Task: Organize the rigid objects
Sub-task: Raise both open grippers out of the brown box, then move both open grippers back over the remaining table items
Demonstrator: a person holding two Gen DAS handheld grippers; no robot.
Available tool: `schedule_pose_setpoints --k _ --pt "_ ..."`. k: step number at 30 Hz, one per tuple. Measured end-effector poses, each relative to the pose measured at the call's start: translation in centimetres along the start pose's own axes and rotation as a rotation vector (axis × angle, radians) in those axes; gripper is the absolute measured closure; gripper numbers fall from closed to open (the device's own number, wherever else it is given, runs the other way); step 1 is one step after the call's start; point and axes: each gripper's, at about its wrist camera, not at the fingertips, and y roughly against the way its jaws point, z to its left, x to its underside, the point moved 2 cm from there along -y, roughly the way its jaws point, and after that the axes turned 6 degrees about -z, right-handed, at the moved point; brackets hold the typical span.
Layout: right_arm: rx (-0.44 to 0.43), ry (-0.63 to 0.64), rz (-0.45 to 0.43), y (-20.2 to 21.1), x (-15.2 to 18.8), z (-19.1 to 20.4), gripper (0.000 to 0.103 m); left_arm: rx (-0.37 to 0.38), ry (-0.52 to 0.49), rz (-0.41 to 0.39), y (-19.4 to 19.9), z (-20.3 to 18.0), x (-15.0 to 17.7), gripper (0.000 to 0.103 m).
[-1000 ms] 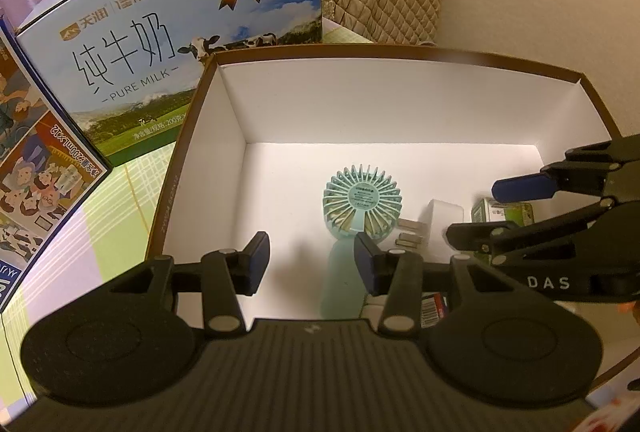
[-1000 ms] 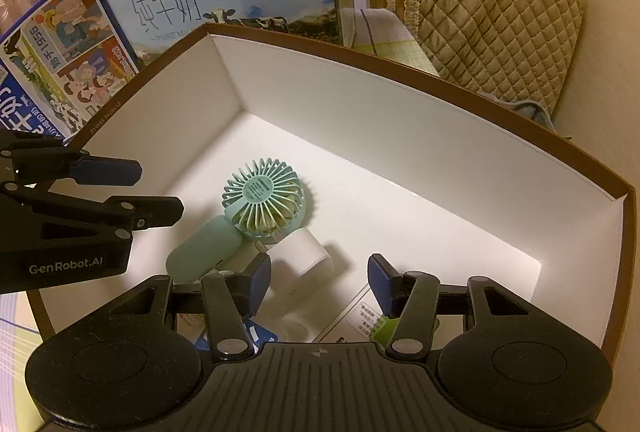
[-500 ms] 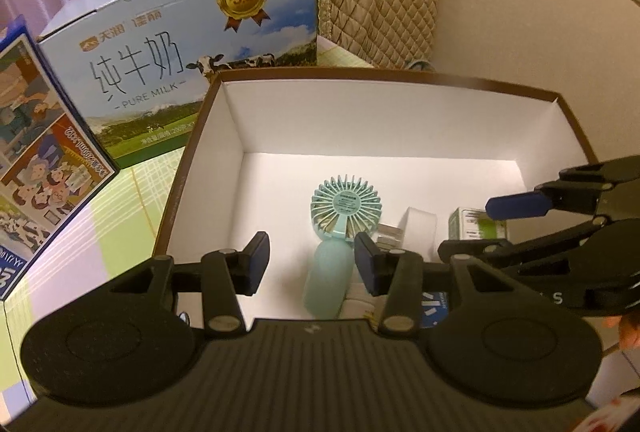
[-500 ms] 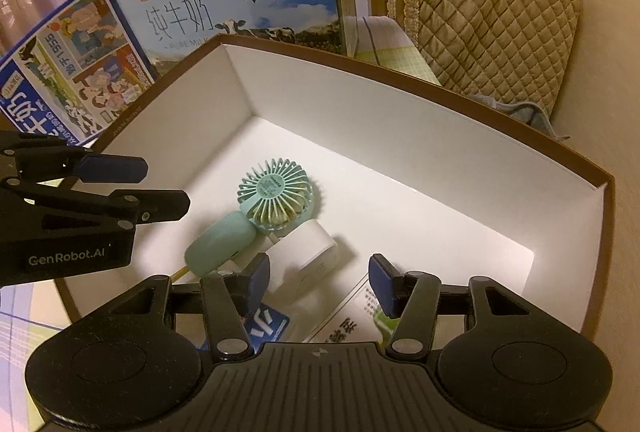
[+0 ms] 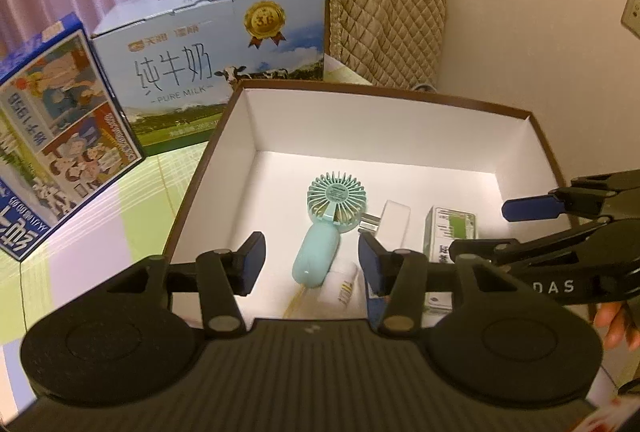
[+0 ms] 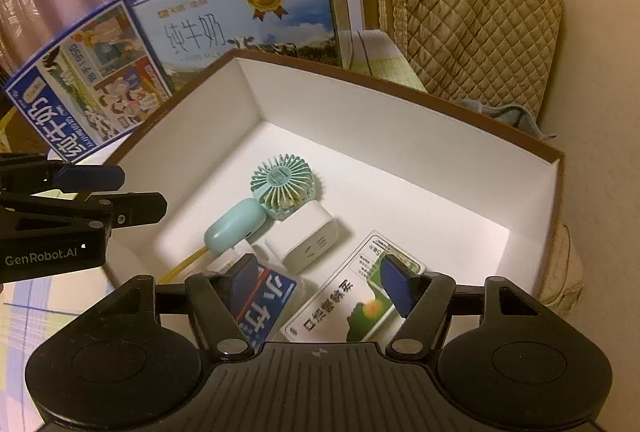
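Observation:
A brown cardboard box [image 5: 400, 93] with white inner walls [image 6: 400, 119] holds a teal hand fan [image 5: 324, 224] [image 6: 264, 203], a white plug adapter [image 5: 394, 222] [image 6: 306, 236], a green-and-white carton [image 5: 448, 232] [image 6: 352, 296], a small white tube [image 5: 340, 286] and a blue packet [image 6: 264, 308]. My left gripper [image 5: 311, 258] is open and empty above the box's near edge; it also shows in the right wrist view [image 6: 124, 191]. My right gripper [image 6: 318, 282] is open and empty above the near right of the box; it also shows in the left wrist view [image 5: 492, 228].
A blue pure-milk carton case [image 5: 224, 59] stands behind the box at the left. A blue illustrated box [image 5: 52, 123] leans further left. A quilted beige cover [image 5: 392, 19] is behind the box by the wall. The tabletop [image 5: 120, 216] has a green and pink checked cloth.
Both grippers have pulled up and back from the box, so more of the box and its contents shows. Both stay open and empty. The objects have not moved.

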Motion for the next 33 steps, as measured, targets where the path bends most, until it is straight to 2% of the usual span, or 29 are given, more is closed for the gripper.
schedule_pose_setpoints --k 8,15,28,33 --pt "-0.021 0.019 -0.054 4.3 0.8 1.2 0.037 -0.010 0.040 -0.058 5.1 -0.6 0.9 0.053" --pt "-0.058 0.046 -0.091 7.7 2.7 2.7 0.037 -0.008 0.078 -0.091 9.3 -1.1 2.9 0.053" --pt "-0.099 0.084 -0.062 11.5 7.6 5.5 0.037 -0.017 0.135 -0.083 15.4 -1.6 8.8 0.053" --pt "-0.119 0.095 -0.045 11.9 9.5 6.7 0.037 -0.021 0.172 -0.062 16.5 -1.3 11.2 0.053"
